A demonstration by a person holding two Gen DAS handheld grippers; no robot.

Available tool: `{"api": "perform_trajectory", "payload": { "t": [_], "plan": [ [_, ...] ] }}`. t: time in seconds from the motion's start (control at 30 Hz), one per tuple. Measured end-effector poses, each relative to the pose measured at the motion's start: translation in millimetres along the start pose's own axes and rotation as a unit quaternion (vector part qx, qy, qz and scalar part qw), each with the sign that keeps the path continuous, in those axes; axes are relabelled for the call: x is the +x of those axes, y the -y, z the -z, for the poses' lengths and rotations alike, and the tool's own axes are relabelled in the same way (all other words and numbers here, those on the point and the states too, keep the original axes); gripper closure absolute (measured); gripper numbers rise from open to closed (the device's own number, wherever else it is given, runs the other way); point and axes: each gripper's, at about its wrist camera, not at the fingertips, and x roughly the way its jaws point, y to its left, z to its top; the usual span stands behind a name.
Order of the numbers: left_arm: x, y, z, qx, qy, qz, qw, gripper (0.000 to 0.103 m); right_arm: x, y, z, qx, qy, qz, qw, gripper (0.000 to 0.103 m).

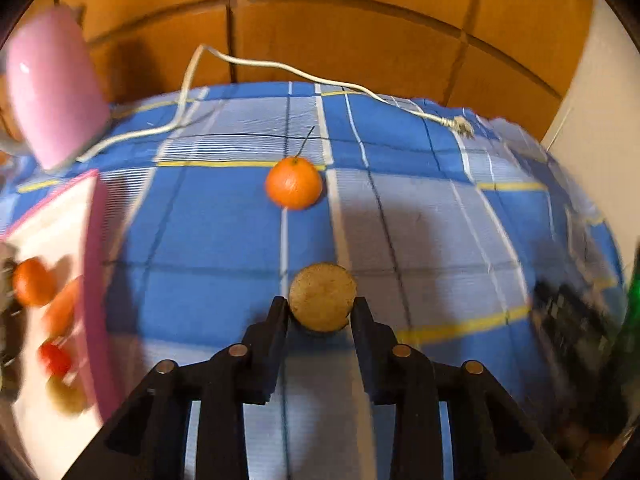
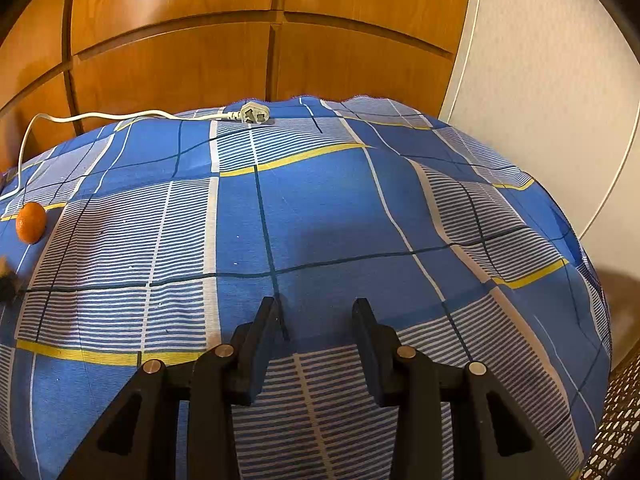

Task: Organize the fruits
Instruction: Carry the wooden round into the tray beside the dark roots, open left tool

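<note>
Brown fruit (image 1: 322, 297) sat gripped in the left claw (image 1: 320, 306); it needed gentle carrying toward the tray (image 1: 93, 264). The right claw (image 2: 316, 306) hung wide, empty.

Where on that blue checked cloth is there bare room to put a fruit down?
The widest bare stretch lies ahead of the right tool, between the white plug and the cloth's near edge. A smaller gap lies between the orange and the brown fruit in the left tool. The white tray at far left is crowded.
</note>
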Motion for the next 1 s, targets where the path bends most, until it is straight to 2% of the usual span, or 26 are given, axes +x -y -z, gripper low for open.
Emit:
{"api": "perform_trajectory", "payload": {
  "t": [0.1,0.13,0.23,0.63,0.8,1.0],
  "plan": [
    [5.0,-0.3,20.2,0.000,-0.010,-0.005,0.9999,0.071,0.0,0.3,0.0,0.000,0.000,0.000,1.000,0.064],
    [4.1,0.0,23.8,0.005,0.010,-0.006,0.9999,0.071,-0.1,-0.1,0.0,0.000,0.000,0.000,1.000,0.064],
    [4.8,4.0,28.2,0.029,0.025,-0.014,0.9992,0.071,-0.3,-0.1,0.1,0.000,0.000,0.000,1.000,0.064],
    [2.8,2.0,37.9,0.041,0.054,-0.004,0.9977,0.071,-0.3,-0.3,0.4,0.001,-0.001,0.000,1.000,0.064],
    [1.6,1.0,38.9,0.042,0.055,-0.003,0.9976,0.071,-0.2,0.2,0.6,0.002,-0.001,-0.003,1.000,0.064],
    [-3.3,-1.2,35.2,0.039,0.038,0.005,0.9985,0.073,-0.2,0.4,0.6,0.002,0.000,-0.002,1.000,0.064]
  ]
}}
